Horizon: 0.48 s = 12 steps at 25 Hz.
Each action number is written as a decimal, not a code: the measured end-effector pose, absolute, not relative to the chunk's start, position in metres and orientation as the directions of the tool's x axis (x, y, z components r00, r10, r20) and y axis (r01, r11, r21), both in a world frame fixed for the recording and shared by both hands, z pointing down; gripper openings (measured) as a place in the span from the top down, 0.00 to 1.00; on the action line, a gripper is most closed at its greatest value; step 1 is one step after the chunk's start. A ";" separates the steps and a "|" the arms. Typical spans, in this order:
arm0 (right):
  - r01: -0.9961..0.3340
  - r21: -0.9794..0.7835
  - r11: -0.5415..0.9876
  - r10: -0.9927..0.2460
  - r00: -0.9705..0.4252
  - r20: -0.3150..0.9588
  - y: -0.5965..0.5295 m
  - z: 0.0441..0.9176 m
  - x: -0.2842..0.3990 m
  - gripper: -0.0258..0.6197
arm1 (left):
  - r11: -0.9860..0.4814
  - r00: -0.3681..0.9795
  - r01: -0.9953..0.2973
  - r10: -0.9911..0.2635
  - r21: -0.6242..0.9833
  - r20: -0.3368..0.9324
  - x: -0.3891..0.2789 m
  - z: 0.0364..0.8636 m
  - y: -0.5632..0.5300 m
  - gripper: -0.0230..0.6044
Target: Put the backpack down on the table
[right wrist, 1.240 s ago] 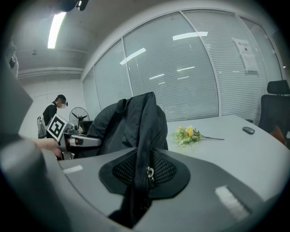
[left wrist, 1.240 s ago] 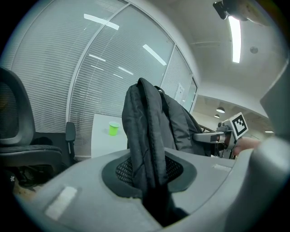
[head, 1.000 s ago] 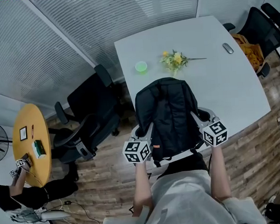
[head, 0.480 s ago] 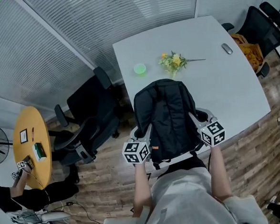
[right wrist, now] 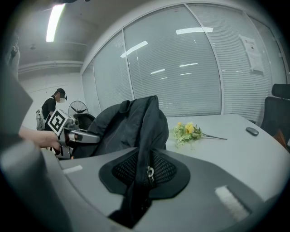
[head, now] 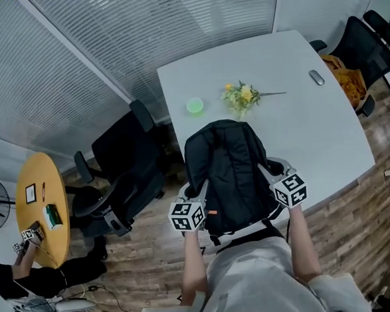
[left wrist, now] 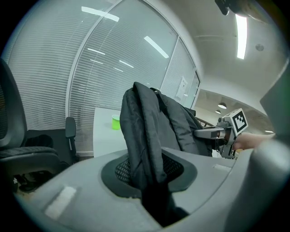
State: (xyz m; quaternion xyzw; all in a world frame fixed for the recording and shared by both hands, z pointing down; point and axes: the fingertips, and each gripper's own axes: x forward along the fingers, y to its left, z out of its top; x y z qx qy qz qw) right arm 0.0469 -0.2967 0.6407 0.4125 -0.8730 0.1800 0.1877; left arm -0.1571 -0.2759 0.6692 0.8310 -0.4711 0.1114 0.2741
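Observation:
A black backpack (head: 226, 173) stands upright over the near edge of the white table (head: 313, 130), held between both grippers. My left gripper (head: 196, 186) is shut on a fold of fabric on its left side, and the cloth (left wrist: 149, 122) runs down between that gripper's (left wrist: 149, 177) jaws. My right gripper (head: 272, 169) is shut on a strap with a metal ring on the backpack's (right wrist: 131, 124) right side, clamped between this gripper's (right wrist: 145, 174) jaws. Whether the backpack's bottom rests on the table I cannot tell.
Beyond the backpack the table carries a green cup (head: 194, 106), a bunch of yellow flowers (head: 243, 95) and a small grey object (head: 317, 77). Black office chairs (head: 125, 163) stand to the left, another chair (head: 367, 40) at the far right. A round wooden table (head: 42, 203) stands far left.
Both grippers and the backpack have sunk a little and edged forward over the table. Both grips stay the same.

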 end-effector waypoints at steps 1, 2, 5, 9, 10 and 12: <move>-0.787 -0.160 0.596 -0.650 -0.590 0.480 -0.299 0.643 0.047 0.87 | -0.403 0.530 -0.845 -0.721 0.351 0.447 -0.157 0.671 -0.277 0.79; -0.787 -0.160 0.596 -0.648 -0.589 0.484 -0.300 0.644 0.047 0.87 | -0.401 0.529 -0.846 -0.720 0.352 0.450 -0.156 0.673 -0.279 0.79; -0.789 -0.162 0.592 -0.644 -0.584 0.494 -0.306 0.650 0.047 0.87 | -0.394 0.527 -0.847 -0.714 0.357 0.460 -0.156 0.680 -0.285 0.79; -0.786 -0.172 0.593 -0.632 -0.587 0.506 -0.316 0.657 0.043 0.87 | -0.375 0.513 -0.855 -0.713 0.358 0.478 -0.159 0.687 -0.292 0.79; -0.785 -0.174 0.594 -0.628 -0.589 0.509 -0.319 0.659 0.043 0.87 | -0.370 0.508 -0.858 -0.714 0.357 0.481 -0.159 0.689 -0.294 0.79; -0.785 -0.180 0.592 -0.625 -0.589 0.513 -0.324 0.663 0.042 0.87 | -0.364 0.502 -0.862 -0.716 0.354 0.486 -0.159 0.692 -0.299 0.79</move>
